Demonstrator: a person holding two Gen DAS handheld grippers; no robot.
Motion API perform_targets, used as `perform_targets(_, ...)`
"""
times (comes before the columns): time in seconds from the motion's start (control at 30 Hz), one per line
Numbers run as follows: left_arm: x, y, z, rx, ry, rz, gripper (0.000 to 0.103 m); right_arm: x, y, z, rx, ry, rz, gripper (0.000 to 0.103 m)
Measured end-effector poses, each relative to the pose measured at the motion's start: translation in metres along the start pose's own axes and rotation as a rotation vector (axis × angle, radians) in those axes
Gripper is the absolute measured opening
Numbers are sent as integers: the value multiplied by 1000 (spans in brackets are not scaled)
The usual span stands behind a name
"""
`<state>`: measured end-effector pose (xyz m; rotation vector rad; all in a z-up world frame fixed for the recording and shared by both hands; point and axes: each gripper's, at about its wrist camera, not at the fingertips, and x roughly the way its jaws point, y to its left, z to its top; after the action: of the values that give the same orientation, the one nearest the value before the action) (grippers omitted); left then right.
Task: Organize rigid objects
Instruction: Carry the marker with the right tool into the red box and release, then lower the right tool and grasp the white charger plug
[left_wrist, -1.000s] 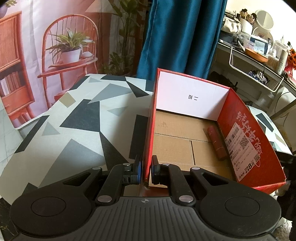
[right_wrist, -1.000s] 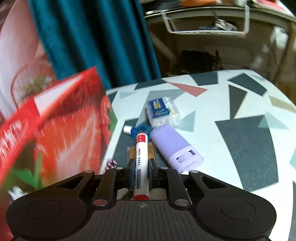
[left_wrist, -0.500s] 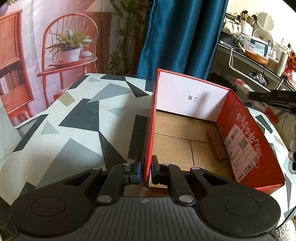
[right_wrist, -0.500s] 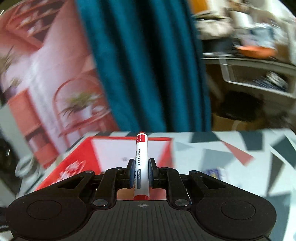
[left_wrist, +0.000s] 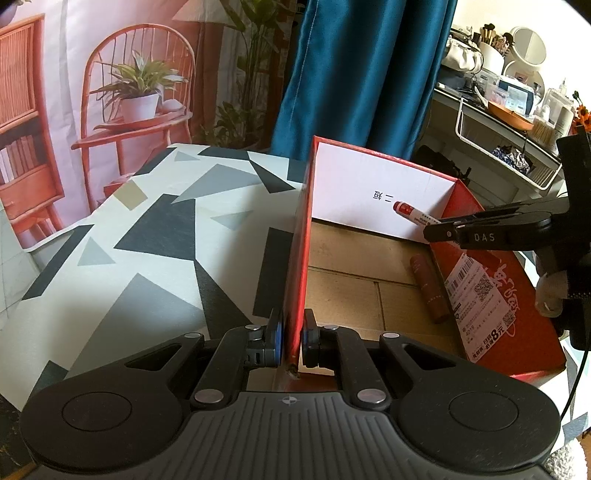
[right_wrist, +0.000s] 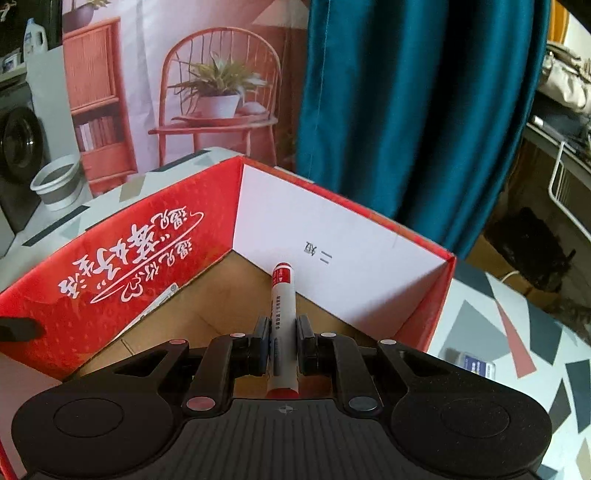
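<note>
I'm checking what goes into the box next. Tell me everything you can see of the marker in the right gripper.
The marker is a slim white tube, plastic by its look, with a red cap end, a red rear end and small dark print along its barrel. The right gripper is shut on its middle, fingers pressing both sides. It points forward and down, held in the air over the open red cardboard box, cap toward the white inner wall, touching nothing but the fingers.

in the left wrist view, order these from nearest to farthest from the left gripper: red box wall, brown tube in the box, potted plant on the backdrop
1. red box wall: clamped between the jaws of the left gripper.
2. brown tube: on the box floor, to the right, along the far side wall.
3. potted plant: on the backdrop, upper left, beyond the table.
</note>
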<state>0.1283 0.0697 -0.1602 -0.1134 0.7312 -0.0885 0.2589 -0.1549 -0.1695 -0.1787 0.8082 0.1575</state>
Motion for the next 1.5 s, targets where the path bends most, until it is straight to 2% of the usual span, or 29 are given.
perform_targets(0.2,0,0,0,0,0,0,11,4,-10,-4,53,8,-17,14)
perform_targets(0.63,1,0,1,1,0,1,11,2,-12,-5,76,-8,-17,17)
perform_targets(0.73,1,1,1,4,1,2,11,-4,-12,-7,84,-37,-23,18)
perform_targets(0.87,1,1,1,4,1,3,11,-24,-14,-9,76,-125,-33,18)
perform_targets(1.0,1,1,1,5,1,5,11,-52,-27,-14,80,-234,-55,27)
perform_targets(1.13,1,1,0,8,2,9,11,-80,-55,-24,140,-310,-105,32)
perform_targets(1.2,1,0,0,7,2,9,11,-91,-73,-33,184,-340,-129,49)
perform_targets(1.27,1,0,0,8,2,9,11,-100,-89,-43,225,-359,-149,61)
perform_targets(1.3,1,1,0,8,1,9,11,-104,-98,-50,245,-365,-161,63)
perform_targets(1.5,1,0,0,8,2,9,11,-107,-123,-98,290,-330,-247,67)
